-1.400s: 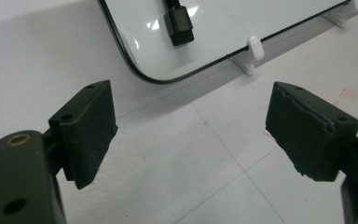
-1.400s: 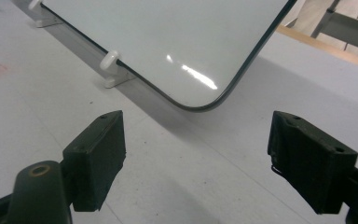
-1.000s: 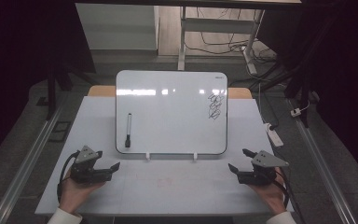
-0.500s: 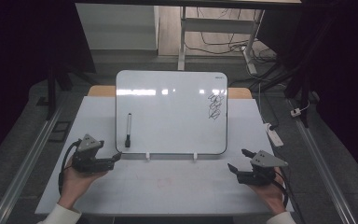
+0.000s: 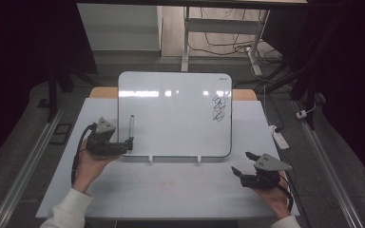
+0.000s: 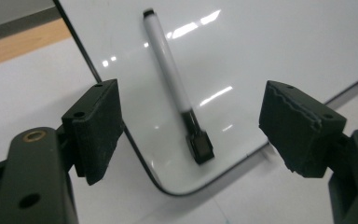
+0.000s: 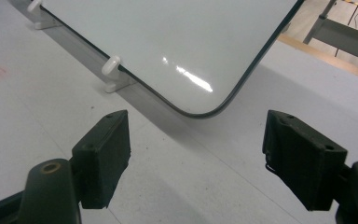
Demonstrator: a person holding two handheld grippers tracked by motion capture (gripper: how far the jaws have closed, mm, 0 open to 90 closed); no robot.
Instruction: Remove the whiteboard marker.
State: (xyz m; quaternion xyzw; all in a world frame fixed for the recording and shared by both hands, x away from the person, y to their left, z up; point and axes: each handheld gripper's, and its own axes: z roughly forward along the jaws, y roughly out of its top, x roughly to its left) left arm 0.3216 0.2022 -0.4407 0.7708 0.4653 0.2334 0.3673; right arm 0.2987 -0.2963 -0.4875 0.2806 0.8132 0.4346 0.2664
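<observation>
Left gripper point(image 5: 129, 143) closing in on the whiteboard marker point(image 5: 130, 127); right gripper point(image 5: 243, 163) idle on the table.

Marker lies on the whiteboard point(image 5: 180, 114) near its left edge, cap end towards the person, just ahead of the left gripper's tips; in the left gripper view the marker point(image 6: 177, 98) sits between the spread jaws, which have just been narrowing a little, pads clear of it, nothing held; right gripper's jaws stand wide with nothing between them, low over the white table point(image 5: 180, 190), pointing at the board's near right corner; black scribble point(image 5: 219, 108) at upper right of the board. Risks, as I judge them: marker is round and the board slick, so an off-centre pinch may roll or skid it away; jaws coming down too low may knock the board's corner and shift it on its white pegs point(image 7: 113, 70).
</observation>
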